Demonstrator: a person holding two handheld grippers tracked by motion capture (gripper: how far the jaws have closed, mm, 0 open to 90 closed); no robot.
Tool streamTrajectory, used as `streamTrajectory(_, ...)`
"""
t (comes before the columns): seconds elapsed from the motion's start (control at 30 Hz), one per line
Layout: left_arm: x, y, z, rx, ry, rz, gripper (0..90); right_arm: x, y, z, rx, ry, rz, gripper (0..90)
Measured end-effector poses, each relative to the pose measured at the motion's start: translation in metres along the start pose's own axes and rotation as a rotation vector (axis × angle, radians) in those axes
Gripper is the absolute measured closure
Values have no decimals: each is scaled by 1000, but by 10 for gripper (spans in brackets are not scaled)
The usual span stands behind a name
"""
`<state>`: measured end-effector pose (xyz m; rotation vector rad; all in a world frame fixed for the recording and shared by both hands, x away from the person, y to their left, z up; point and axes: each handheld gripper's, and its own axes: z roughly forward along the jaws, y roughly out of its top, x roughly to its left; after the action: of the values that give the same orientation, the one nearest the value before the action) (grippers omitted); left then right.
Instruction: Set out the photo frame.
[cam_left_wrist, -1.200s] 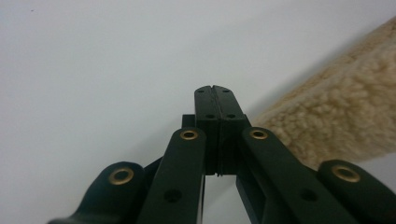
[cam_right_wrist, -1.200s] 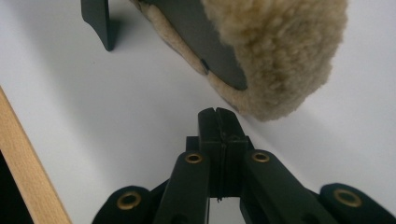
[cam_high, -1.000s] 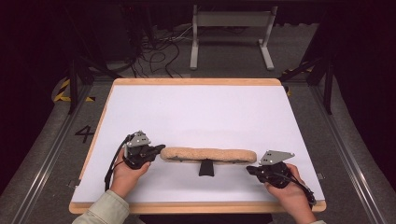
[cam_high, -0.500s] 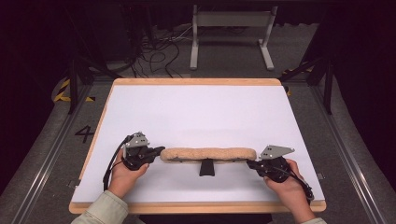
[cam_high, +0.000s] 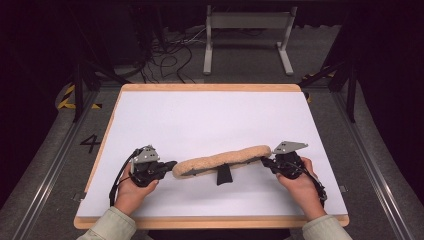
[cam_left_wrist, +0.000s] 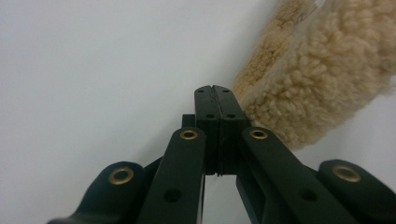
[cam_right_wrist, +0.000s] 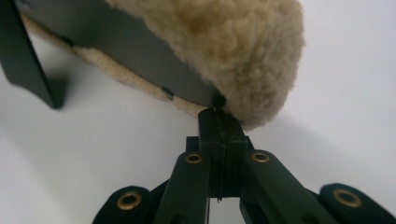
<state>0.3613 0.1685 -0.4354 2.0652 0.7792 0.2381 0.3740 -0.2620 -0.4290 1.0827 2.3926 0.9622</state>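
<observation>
On white table (cam_high: 210, 120): one fleece pad (cam_high: 220, 160); two tongs, left tongs (cam_high: 170, 165) pressed together empty, right tongs (cam_high: 266, 161) pinching pad end.

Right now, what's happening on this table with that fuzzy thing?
A person sits at a white table with a hand-held gripper in each hand. Between them lies a long tan fleece pad with a dark backing and a black strap. The right gripper is shut at the pad's right end, which sits raised off the table. The left gripper is shut too, its tip beside the pad's left end; whether it pinches any fleece is unclear.
</observation>
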Motion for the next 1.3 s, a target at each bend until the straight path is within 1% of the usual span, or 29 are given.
streamTrajectory(0.13,-2,0,-1,5,-5,17,900,-4,10,9,5,-20,20,900)
streamTrajectory(0.17,-2,0,-1,4,-9,14,900,-6,12,11,5,-20,31,900)
streamTrajectory(0.2,-3,0,-1,3,-11,21,900,-6,13,13,10,-23,40,900)
streamTrajectory(0.37,-8,0,-1,11,-36,38,900,-12,24,24,11,-45,63,900)
streamTrajectory(0.43,-9,0,-1,14,-37,45,900,-13,25,25,12,-44,68,900)
streamTrajectory(0.5,-12,0,-1,17,-44,65,900,-15,27,29,-1,-45,84,900)
streamTrajectory(0.6,-13,0,-1,18,-50,72,900,-16,27,29,-1,-46,87,900)
streamTrajectory(0.77,-16,1,-1,23,-71,84,900,-14,26,28,8,-50,85,900)
streamTrajectory(0.87,-19,1,1,42,-82,102,899,-12,24,25,22,-54,75,900)
streamTrajectory(0.9,-19,1,1,42,-82,102,899,-12,24,25,22,-54,75,900)
streamTrajectory(0.93,-21,1,2,51,-76,111,899,-10,23,23,20,-54,74,900)
streamTrajectory(0.97,-21,1,2,55,-79,112,899,-8,21,20,12,-43,85,900)
streamTrajectory(1.0,-21,1,2,57,-84,113,898,-6,19,18,5,-42,82,900)
streamTrajectory(1.03,-21,1,1,62,-84,119,898,-5,17,16,-16,-40,86,900)
streamTrajectory(1.07,-22,1,1,67,-85,124,898,-3,15,14,-16,-36,88,900)
streamTrajectory(1.1,-23,1,1,77,-98,134,898,-1,13,10,0,-43,71,900)
streamTrajectory(1.13,-23,1,1,77,-98,134,899,-1,13,10,0,-43,71,900)
streamTrajectory(1.2,-25,1,1,85,-118,147,899,1,11,4,-11,-41,77,900)
streamTrajectory(1.27,-28,2,1,93,-142,160,899,2,9,-3,-16,-47,70,900)
streamTrajectory(1.3,-30,2,2,98,-167,168,898,2,8,-5,-19,-46,69,900)
